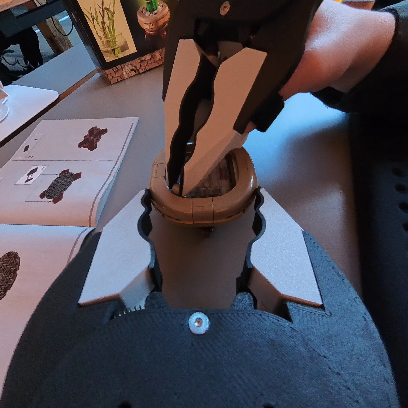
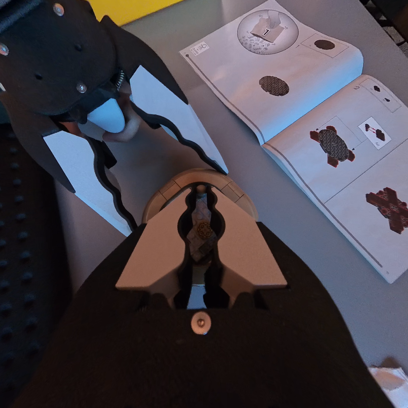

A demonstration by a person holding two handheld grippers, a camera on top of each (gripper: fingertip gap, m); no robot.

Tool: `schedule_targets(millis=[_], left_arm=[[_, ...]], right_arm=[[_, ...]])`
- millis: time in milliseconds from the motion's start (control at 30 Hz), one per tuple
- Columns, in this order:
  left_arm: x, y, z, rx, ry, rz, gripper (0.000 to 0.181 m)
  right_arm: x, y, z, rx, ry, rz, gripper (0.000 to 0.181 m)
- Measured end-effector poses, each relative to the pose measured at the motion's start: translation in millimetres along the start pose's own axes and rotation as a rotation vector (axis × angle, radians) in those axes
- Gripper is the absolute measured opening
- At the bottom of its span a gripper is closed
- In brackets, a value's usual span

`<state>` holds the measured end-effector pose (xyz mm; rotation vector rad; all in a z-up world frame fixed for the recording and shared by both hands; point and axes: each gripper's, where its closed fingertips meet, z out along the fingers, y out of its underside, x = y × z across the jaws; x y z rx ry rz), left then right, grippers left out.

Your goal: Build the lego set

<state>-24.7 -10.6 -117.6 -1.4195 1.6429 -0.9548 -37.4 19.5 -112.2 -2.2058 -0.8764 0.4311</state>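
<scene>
A tan rounded Lego pot (image 1: 202,208) stands on the grey table, with clear and dark red pieces inside it. My left gripper (image 1: 202,194) is open, with a fingertip on each side of the pot's near rim. My right gripper (image 1: 176,187) reaches steeply down into the pot, shut on a small tan round piece (image 1: 175,187) by the inner rim. In the right wrist view that piece (image 2: 201,188) sits between my right gripper's (image 2: 201,190) tips, over the pot's rim (image 2: 198,176). The left gripper's fingers (image 2: 172,123) flank the pot. A gold-patterned tile (image 2: 204,230) shows through the finger gap.
An open instruction booklet (image 1: 66,165) lies left of the pot; it also shows in the right wrist view (image 2: 309,132). The set's box (image 1: 123,39) stands behind. A white tray (image 1: 26,103) is far left. A black studded mat (image 1: 386,198) lies right. A person's hand (image 1: 342,55) holds the right gripper. My left and right fingertips are right by each other.
</scene>
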Motion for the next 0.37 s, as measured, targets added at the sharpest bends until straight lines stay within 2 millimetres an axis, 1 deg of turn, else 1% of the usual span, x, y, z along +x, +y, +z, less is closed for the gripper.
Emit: schedule_targets(millis=[33,100,200,233,300,333,367], left_arm=[[0.3,1.6,0.2,-0.008,0.004,-0.006,0.094],[1.1,0.9,0.1,0.005,0.011,-0.008,0.094],[1.3,0.9,-0.3,0.002,0.011,-0.012,0.094],[1.9,1.1,-1.1,-0.001,0.014,-0.015,0.094],[2.5,-1.8,-5.6,0.015,0.028,-0.038,0.091],[1.1,-9.1,-10.3,0.063,0.03,-0.053,0.085],[-2.2,-20.9,-17.9,0.135,0.015,-0.056,0.08]], right_arm=[[0.0,-1.8,-0.6,0.019,-0.007,0.009,0.008],[-3.1,-25.2,-12.6,0.187,-0.063,0.075,0.007],[-4.7,-38.1,-30.1,0.299,-0.157,0.147,0.008],[-12.8,-43.1,-36.2,0.357,-0.255,0.19,0.008],[-29.5,-55.0,-55.1,0.476,-0.521,0.344,0.008],[-34.0,-63.2,-69.7,0.557,-0.661,0.432,0.008],[-36.3,-69.4,-84.6,0.623,-0.794,0.515,0.008]])
